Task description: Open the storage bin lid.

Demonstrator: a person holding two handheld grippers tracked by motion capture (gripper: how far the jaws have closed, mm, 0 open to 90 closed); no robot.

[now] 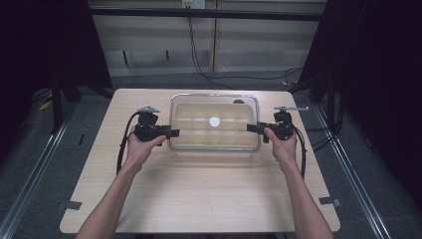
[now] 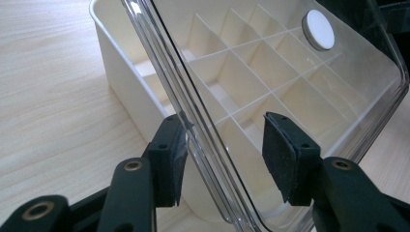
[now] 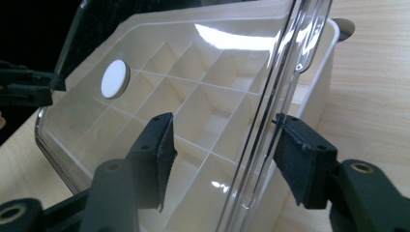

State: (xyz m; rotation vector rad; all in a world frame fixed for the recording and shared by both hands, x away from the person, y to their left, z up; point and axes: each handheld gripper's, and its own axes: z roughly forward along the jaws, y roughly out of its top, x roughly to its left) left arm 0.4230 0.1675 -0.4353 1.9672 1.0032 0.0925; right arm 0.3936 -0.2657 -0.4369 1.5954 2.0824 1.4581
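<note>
The pale wooden surface (image 1: 199, 194) carries, towards its far middle, a cream plastic organiser box (image 1: 214, 144) divided by thin walls into a grid of compartments, which look empty as far as can be seen; over it lies a clear plastic lid (image 1: 214, 102) with rounded corners and a raised rim, bearing a small round white knob (image 1: 214, 121) at its centre; a small dark object at the box's far right corner is too small to name. The left hand-held gripper (image 1: 174, 133) comes in level at the lid's left edge and the right hand-held gripper (image 1: 252, 128) at its right edge; in the left gripper view the lid's rim (image 2: 193, 130) runs between the two pads, just beside the left-hand one, with a gap at the other; in the right gripper view the rim (image 3: 270, 116) stands likewise between half-open jaws, near the right-hand pad; whether either near pad already touches I cannot tell, but neither pair clamps it yet. By the look of it the lid is light, thin, glossy and therefore slippery, stiff enough to hold shape yet likely to flex or crack under a hard squeeze; the thickened rim at the middle of each short side seems the best hold, both sides lifted evenly so it does not tilt or drag the light box along.
</note>
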